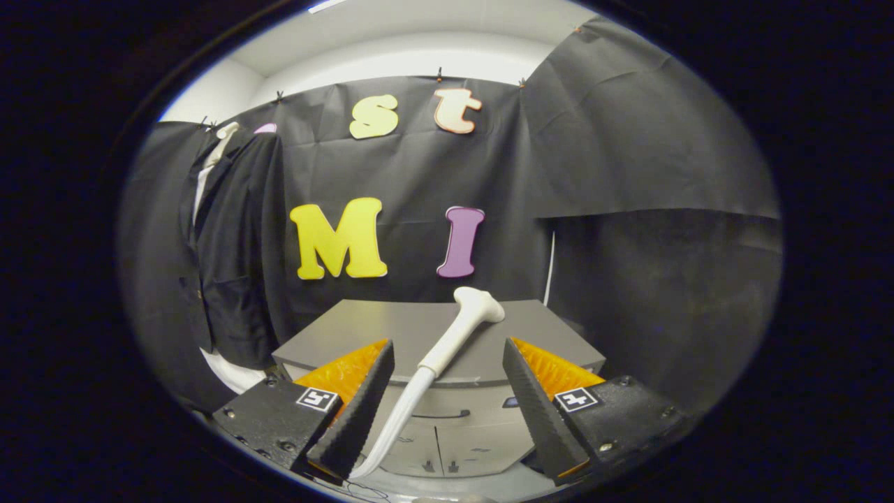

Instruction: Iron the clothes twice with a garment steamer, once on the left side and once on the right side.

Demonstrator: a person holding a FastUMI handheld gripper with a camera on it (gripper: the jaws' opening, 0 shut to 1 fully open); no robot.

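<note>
Two jaws gape wide, empty, before a grey cabinet (pixel 391 328) bearing the steamer head (pixel 464 325); jacket (pixel 234 251) hangs leftward.

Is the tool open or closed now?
Open. The tool has its fingers spread apart, with the steamer handle lying between them, touched by neither.

So the claw (pixel 447 363) has two wedge-shaped fingers (pixel 360 405) with ribbed inner faces, standing wide apart. Each sits on a dark block with visible screws (pixel 606 445) and a small square black-and-white marker (pixel 318 399).
</note>
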